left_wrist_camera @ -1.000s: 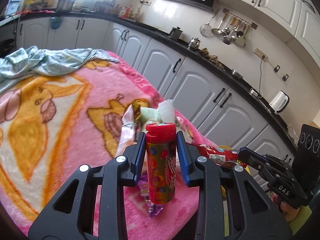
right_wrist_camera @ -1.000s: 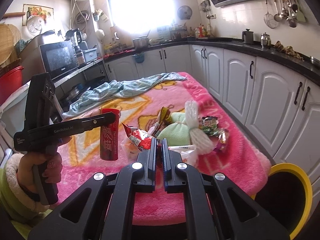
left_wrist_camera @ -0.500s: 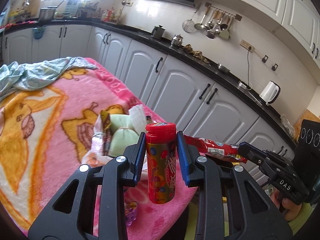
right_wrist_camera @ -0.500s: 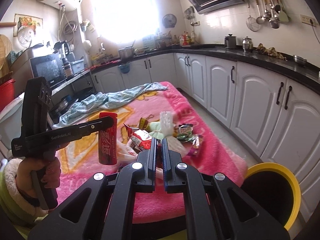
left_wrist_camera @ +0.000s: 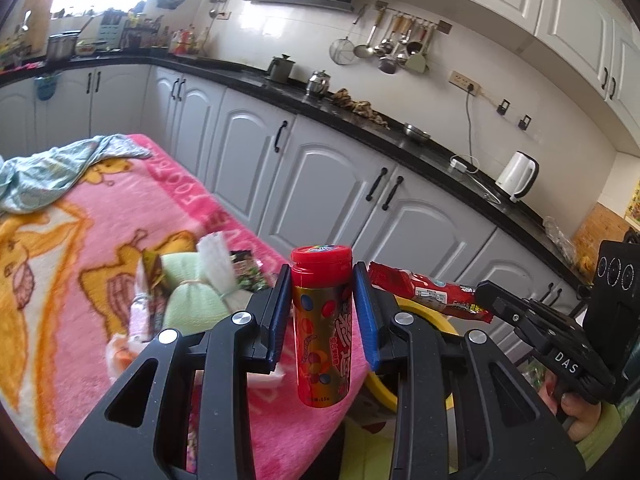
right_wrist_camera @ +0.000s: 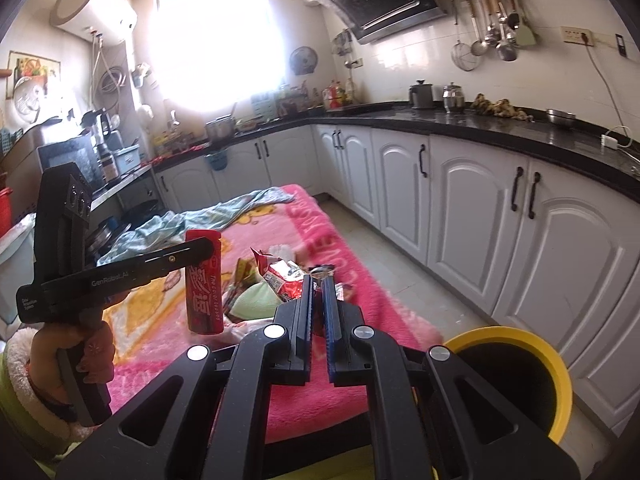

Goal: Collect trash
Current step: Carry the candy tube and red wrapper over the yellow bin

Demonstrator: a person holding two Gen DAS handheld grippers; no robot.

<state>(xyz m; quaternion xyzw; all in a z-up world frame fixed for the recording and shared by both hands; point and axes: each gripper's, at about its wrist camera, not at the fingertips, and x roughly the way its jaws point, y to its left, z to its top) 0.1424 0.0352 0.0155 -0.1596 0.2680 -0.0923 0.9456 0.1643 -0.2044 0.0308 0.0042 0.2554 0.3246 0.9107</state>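
Close to the lens in the left wrist view, the left hand-held gripper (left_wrist_camera: 322, 304) was pinching a red-capped candy tube (left_wrist_camera: 322, 322) upright between its blue pads (left_wrist_camera: 362, 312), the tube at lower centre of the frame with its base hanging clear. Just to its right, the right hand-held gripper (left_wrist_camera: 486, 294) reached in from the lower right, its fingers pressed together on one end of a red snack wrapper (left_wrist_camera: 426, 292), which stuck out toward the tube. From the right wrist view that same wrapper (right_wrist_camera: 318, 312) sat squeezed between the nearly touching pads (right_wrist_camera: 329, 312) at centre, and the left hand-held gripper (right_wrist_camera: 208, 250) came in from the left of the frame, gripped by a hand (right_wrist_camera: 86, 344) in a fleecy cuff, with the tube (right_wrist_camera: 204, 282) hanging upright in its grip.

Lower right of that view, a yellow-rimmed bin (right_wrist_camera: 556, 364) stood on the floor with its dark mouth open, just beside the corner of the pink blanket (right_wrist_camera: 320, 240) that covered the bench. On the blanket, behind the fingers, lay a heap of remaining trash (right_wrist_camera: 280, 272): crinkled wrappers and a pale green pouch (right_wrist_camera: 256, 300). Further back a light blue cloth (right_wrist_camera: 208, 220) lay rumpled at the far end. Beyond, white cabinets (right_wrist_camera: 472, 208) under a black countertop (right_wrist_camera: 500, 128) ran along the right of the frame, with utensils (right_wrist_camera: 492, 24) hung on the wall at upper right.
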